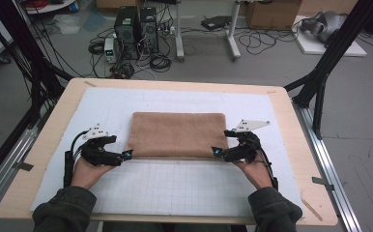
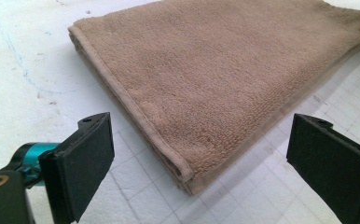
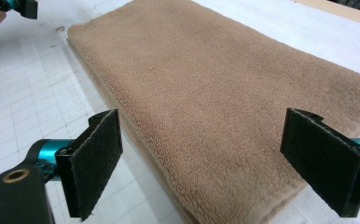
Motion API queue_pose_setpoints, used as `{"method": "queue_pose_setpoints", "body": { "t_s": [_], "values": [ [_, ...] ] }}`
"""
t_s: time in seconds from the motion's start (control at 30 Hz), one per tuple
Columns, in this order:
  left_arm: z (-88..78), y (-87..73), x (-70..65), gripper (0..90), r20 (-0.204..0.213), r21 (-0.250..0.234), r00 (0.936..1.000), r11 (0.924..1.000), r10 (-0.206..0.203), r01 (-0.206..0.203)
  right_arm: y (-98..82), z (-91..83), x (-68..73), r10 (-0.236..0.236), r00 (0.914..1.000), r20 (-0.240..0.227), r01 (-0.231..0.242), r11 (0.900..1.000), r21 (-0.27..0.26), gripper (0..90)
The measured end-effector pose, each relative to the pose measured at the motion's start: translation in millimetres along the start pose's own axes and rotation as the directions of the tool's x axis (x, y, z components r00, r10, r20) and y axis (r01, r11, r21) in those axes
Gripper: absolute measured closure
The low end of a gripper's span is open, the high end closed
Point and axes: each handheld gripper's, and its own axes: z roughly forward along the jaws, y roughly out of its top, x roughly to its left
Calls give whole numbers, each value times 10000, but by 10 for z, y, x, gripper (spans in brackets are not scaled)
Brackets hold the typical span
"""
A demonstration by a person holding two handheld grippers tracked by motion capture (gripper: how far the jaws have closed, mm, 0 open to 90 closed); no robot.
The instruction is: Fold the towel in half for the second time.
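Black pads of the left hand-held gripper point(image 2: 199, 163) stand apart before the folded brown towel's point(image 2: 225, 79) hemmed corner (layers visible here); the right hand-held gripper point(image 3: 201, 163), equally wide, frames its opposite corner. Beyond, high view shows the towel lying mid-table point(image 1: 49, 145) on a white gridded mat point(image 1: 175, 186).

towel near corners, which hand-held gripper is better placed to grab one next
Left, slightly: the left hand-held gripper has a towel corner centred between its open jaws; the right hand-held gripper faces its corner off-centre.

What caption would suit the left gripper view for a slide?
Open left gripper facing the near corner of a folded brown towel on a white gridded mat.
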Motion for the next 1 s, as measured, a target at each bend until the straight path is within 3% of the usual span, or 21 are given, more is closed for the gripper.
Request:
{"method": "queue_pose_setpoints", "body": {
  "t_s": [0.43, 1.0],
  "values": [
    [1, 2, -35, 69, -17, 97, 9999, 9999, 116, -116, -47, -50, -20, -65, 10000, 57, 64, 9999, 95, 119],
    [-128, -46, -55, 69, -43, 33, 9998, 9998, 201, -201, -63, -137, 27, -259, 9996, 75, 259, 9997, 55, 119]
  ]
}}
